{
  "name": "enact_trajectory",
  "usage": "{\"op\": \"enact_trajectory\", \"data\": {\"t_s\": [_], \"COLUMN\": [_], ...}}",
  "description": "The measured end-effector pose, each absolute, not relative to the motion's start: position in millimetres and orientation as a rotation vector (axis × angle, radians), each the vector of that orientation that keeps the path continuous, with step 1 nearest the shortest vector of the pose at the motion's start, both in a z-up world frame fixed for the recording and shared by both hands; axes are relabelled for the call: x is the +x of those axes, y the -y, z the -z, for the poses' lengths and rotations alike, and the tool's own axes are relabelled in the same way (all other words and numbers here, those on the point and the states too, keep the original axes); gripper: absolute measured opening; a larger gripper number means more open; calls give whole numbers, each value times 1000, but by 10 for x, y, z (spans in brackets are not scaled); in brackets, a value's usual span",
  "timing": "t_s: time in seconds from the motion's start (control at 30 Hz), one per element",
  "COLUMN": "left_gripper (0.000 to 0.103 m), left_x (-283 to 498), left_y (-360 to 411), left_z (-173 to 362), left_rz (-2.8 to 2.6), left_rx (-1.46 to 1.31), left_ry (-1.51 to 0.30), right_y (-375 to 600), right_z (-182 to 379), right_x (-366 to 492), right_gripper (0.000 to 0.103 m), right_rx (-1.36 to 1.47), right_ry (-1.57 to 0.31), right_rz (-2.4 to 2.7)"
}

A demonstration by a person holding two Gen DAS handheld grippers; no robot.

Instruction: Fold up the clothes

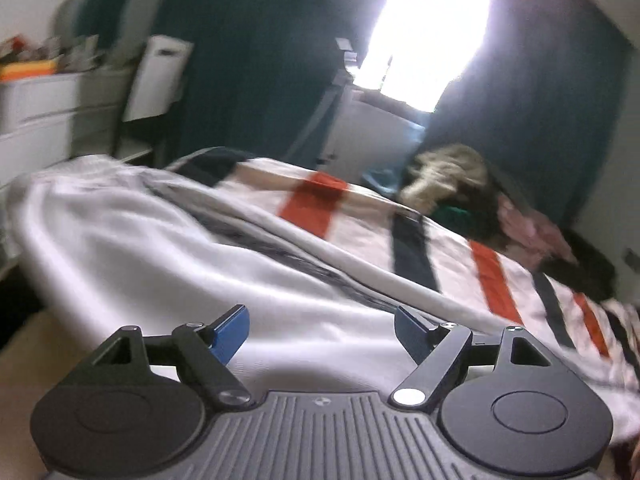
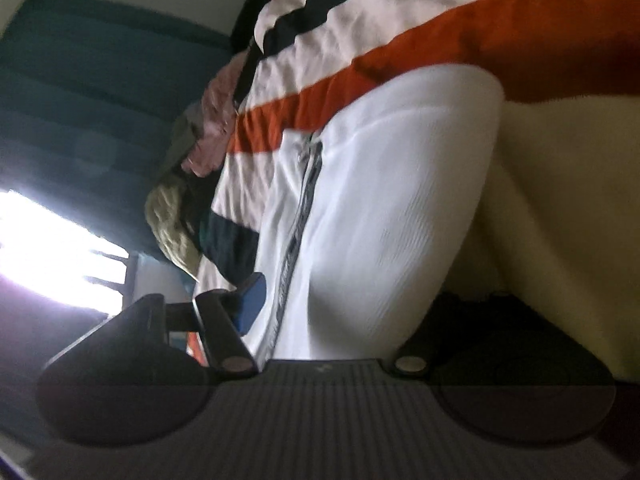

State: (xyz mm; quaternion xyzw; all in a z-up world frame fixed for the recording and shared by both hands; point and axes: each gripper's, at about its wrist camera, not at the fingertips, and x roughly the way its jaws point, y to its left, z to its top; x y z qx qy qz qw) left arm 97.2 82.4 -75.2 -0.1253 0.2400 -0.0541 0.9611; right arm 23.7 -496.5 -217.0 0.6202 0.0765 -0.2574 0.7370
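Note:
A white zip-up garment (image 1: 132,240) lies spread on a bed, over a blanket (image 1: 360,232) with orange and black stripes. In the left wrist view my left gripper (image 1: 320,332) hovers just above the garment's near part. Its blue pads (image 1: 230,332) stand wide apart with nothing between them. In the rolled right wrist view the same garment (image 2: 384,200) bulges between the jaws of my right gripper (image 2: 344,300). One blue pad (image 2: 250,300) sits beside the zip edge without pressing on it. The other finger is hidden behind the cloth.
A heap of other clothes (image 1: 452,184) in beige knit, pink, green and dark cloth lies at the far side of the bed. White drawers (image 1: 48,112) and a white bin (image 1: 156,76) stand at the left. A bright window (image 1: 428,28) sits between dark teal curtains.

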Motion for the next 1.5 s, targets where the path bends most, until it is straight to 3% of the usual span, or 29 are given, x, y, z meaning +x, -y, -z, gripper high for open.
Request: {"op": "enact_trajectory", "data": {"t_s": [0.13, 0.47, 0.57, 0.63, 0.67, 0.77, 0.97, 1.23, 1.5], "left_gripper": [81, 81, 82, 82, 82, 83, 85, 85, 86], "left_x": [1039, 1256, 1279, 1265, 1265, 1266, 1280, 1247, 1233], "left_y": [-471, -209, -229, -234, -233, -243, -292, -318, -632], "left_z": [1013, 1447, 1450, 1422, 1407, 1360, 1266, 1142, 892], "left_rz": [200, 179, 179, 179, 179, 177, 158, 128, 69], "left_rx": [-120, 27, 31, 31, 29, 20, 7, 24, -125], "left_ry": [-461, -680, -682, -684, -685, -691, -696, -651, -629], "right_y": [5037, 5125, 5130, 5127, 5104, 5031, 4585, 3298, 1835], "right_z": [2127, 2076, 2045, 1992, 1945, 1798, 1206, 413, 707], "right_x": [256, 184, 180, 203, 222, 277, 417, 644, 1076], "right_gripper": [69, 68, 50, 15, 14, 13, 13, 13, 13], "right_rx": [1266, 1208, 1202, 1155, 1113, 980, 677, 284, 43], "right_ry": [-124, -34, -35, -89, -116, -192, -165, 12, -98], "right_rz": [541, 577, 583, 631, 644, 676, 662, 458, 156]}}
